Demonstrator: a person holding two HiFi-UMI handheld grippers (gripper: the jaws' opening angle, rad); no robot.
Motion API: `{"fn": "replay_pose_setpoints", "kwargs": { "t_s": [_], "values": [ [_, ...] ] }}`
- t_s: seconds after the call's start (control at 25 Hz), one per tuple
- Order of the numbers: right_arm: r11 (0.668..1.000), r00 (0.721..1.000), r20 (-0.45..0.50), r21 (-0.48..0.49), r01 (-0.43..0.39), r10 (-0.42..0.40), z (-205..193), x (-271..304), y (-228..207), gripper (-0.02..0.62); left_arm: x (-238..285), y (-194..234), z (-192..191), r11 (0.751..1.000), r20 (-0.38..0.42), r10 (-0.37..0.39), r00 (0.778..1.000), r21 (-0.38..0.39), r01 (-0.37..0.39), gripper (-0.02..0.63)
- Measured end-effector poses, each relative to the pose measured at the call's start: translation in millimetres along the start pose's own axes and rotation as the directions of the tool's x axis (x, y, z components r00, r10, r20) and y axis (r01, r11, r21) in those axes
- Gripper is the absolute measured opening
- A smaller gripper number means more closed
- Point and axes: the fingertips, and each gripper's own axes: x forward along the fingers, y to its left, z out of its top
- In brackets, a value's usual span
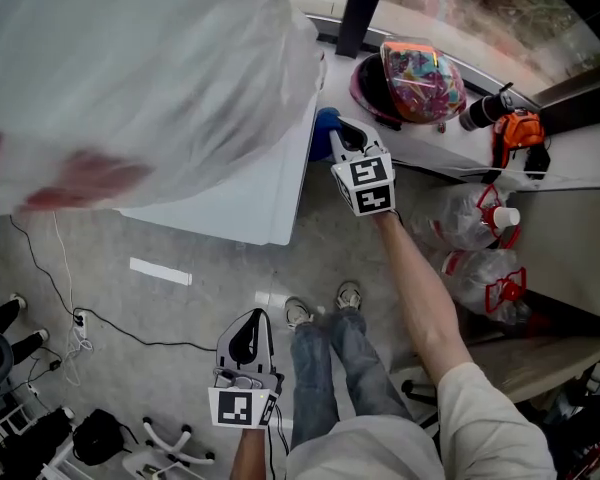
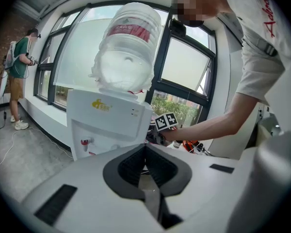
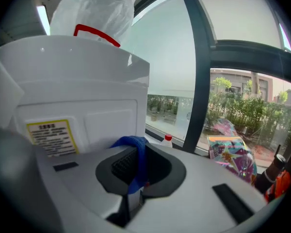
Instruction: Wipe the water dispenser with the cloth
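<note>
I hold my right gripper [image 1: 345,143] out by the far side of the water dispenser [image 1: 250,188]. Its jaws are squeezed on the blue cloth [image 1: 323,128]. The cloth is right next to the white wall of the dispenser, but I cannot tell if it touches.

The right gripper view shows this best. The cloth [image 3: 136,154] sticks up between the two dark pads of the right gripper [image 3: 136,171]. Just ahead is the dispenser's wall [image 3: 77,96] with a yellow label [image 3: 48,132] on it. No other view shows that label. A small bottle with a red cap [image 3: 168,139] stands by the window.

My left gripper [image 1: 248,328] hangs low near my legs, well away from the dispenser. In the left gripper view its jaws [image 2: 145,161] are pressed together with nothing in them. This view looks up at the front of the dispenser [image 2: 109,125], with the red tap [image 2: 85,142] and the big water bottle [image 2: 128,47] on top. It also shows a person [image 2: 22,57] standing by the window, far off to the side.

Only the head view shows my shoes [image 1: 320,308] on the gray floor [image 1: 180,308], and a colorful bag [image 1: 420,78] on the sill.
</note>
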Motion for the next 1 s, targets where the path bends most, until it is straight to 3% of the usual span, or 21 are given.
{"fn": "replay_pose_setpoints", "kwargs": {
  "t_s": [0.16, 0.48, 0.76, 1.0],
  "values": [
    [0.999, 1.000, 0.004, 0.039, -0.003, 0.003, -30.7, -40.1, 29.5, 0.023, -0.9, -8.4, -6.3, 1.000, 0.010, -0.008, 1.000, -0.005, 0.008, 0.011],
    [0.994, 0.996, -0.020, 0.076, -0.084, 0.086, -86.1, -106.7, 118.1, 0.023, -6.2, -17.0, -23.4, 1.000, 0.029, -0.007, 1.000, -0.011, 0.007, 0.011],
    [0.982, 0.983, -0.078, 0.105, -0.156, 0.164, -124.6, -107.5, 167.3, 0.023, -15.7, -16.7, -37.2, 1.000, 0.014, 0.015, 1.000, -0.027, -0.015, 0.011],
    [0.981, 0.979, -0.092, 0.089, -0.173, 0.181, -127.7, -92.5, 168.2, 0.023, -15.0, -9.4, -42.3, 0.999, 0.007, 0.024, 1.000, -0.037, -0.024, 0.011]
  ]
}}
